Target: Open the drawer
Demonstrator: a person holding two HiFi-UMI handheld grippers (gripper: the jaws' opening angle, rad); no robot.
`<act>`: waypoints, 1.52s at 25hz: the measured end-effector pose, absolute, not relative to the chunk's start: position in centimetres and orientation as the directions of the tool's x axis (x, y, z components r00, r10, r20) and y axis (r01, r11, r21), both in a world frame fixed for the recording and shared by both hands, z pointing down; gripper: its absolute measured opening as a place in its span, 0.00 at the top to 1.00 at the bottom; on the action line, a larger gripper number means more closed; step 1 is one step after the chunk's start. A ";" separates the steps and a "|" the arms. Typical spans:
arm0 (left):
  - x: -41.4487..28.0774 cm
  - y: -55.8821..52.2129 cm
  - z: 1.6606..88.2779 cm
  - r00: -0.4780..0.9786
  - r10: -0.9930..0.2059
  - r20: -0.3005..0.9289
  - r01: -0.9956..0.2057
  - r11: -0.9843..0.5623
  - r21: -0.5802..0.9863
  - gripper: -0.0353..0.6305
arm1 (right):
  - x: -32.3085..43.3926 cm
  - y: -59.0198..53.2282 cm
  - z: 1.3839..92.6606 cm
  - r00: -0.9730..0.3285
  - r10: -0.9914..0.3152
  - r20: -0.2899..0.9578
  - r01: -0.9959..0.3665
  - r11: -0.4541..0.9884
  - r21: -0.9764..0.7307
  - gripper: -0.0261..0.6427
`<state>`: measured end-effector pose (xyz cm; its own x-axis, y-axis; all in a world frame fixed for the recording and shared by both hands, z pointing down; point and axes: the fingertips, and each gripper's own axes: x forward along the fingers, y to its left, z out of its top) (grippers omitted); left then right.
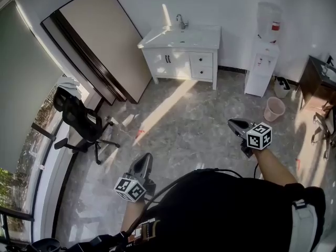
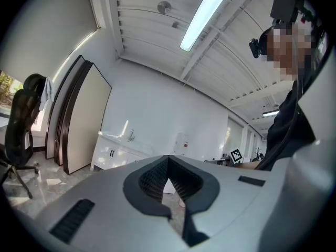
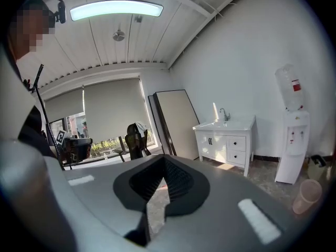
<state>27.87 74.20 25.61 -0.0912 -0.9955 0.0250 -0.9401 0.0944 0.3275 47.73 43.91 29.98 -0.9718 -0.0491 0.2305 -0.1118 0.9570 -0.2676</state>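
A white sink cabinet (image 1: 181, 56) stands against the far wall, with two small drawers (image 1: 202, 65) stacked on its right side and two doors on its left. It also shows far off in the left gripper view as the cabinet (image 2: 113, 154), and in the right gripper view, where the cabinet (image 3: 226, 143) shows its drawers (image 3: 237, 149). My left gripper (image 1: 144, 159) is held low over the floor, shut and empty. My right gripper (image 1: 233, 123) is out to the right, shut with nothing in it. Both point toward the cabinet from well short of it. The shut jaws fill the lower half of each gripper view as left gripper (image 2: 168, 182) and right gripper (image 3: 160, 185).
A black office chair (image 1: 79, 119) stands at the left by the window. Large panels (image 1: 105, 41) lean on the left wall. A water dispenser (image 1: 262, 62) and a pink bucket (image 1: 274, 109) sit right of the cabinet, and a dark desk (image 1: 317, 80) is at the far right.
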 end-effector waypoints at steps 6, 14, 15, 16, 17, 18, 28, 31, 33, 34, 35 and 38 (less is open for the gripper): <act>22.9 74.4 26.7 -0.085 -0.996 0.021 -0.936 0.087 0.340 0.96 | 43.0 44.7 30.9 -0.966 -0.044 0.256 -0.113 0.958 -0.264 0.96; 17.4 72.5 27.5 -0.134 -0.991 0.025 -0.924 0.134 0.359 0.96 | 37.3 41.5 31.6 -0.961 -0.014 0.276 -0.089 0.960 -0.265 0.96; 17.1 71.7 27.7 -0.139 -0.990 0.028 -0.922 0.140 0.360 0.96 | 36.6 40.8 31.8 -0.962 -0.003 0.274 -0.079 0.960 -0.267 0.96; 16.8 70.8 27.8 -0.144 -0.989 0.031 -0.922 0.145 0.359 0.96 | 36.0 39.9 32.0 -0.963 0.007 0.271 -0.069 0.960 -0.270 0.96; 16.5 69.8 27.8 -0.148 -0.988 0.033 -0.922 0.150 0.356 0.96 | 35.5 39.0 32.1 -0.964 0.017 0.267 -0.058 0.960 -0.272 0.96; 16.2 68.7 27.7 -0.155 -0.987 0.033 -0.923 0.156 0.352 0.96 | 34.9 37.8 32.3 -0.964 0.027 0.263 -0.048 0.960 -0.275 0.96; 13.1 56.6 25.4 -0.262 -0.965 0.020 -0.905 0.252 0.342 0.96 | 28.1 25.8 32.1 -0.952 0.158 0.262 0.081 0.956 -0.280 0.96; 12.7 53.3 25.7 -0.263 -0.965 0.008 -0.904 0.249 0.347 0.96 | 26.7 22.7 31.8 -0.950 0.181 0.255 0.108 0.956 -0.274 0.96; 12.3 51.4 26.0 -0.268 -0.963 0.010 -0.901 0.254 0.351 0.96 | 25.8 20.6 31.8 -0.949 0.185 0.253 0.113 0.955 -0.274 0.96; 12.0 50.6 26.1 -0.269 -0.963 0.011 -0.900 0.256 0.353 0.96 | 25.3 19.6 31.9 -0.949 0.186 0.254 0.114 0.955 -0.274 0.96; 11.6 49.8 26.2 -0.269 -0.963 0.014 -0.900 0.257 0.353 0.96 | 24.7 18.8 32.0 -0.949 0.185 0.255 0.113 0.955 -0.275 0.96; 10.4 48.4 26.7 -0.263 -0.964 0.028 -0.900 0.256 0.353 0.96 | 23.4 17.3 32.4 -0.949 0.184 0.255 0.108 0.953 -0.283 0.96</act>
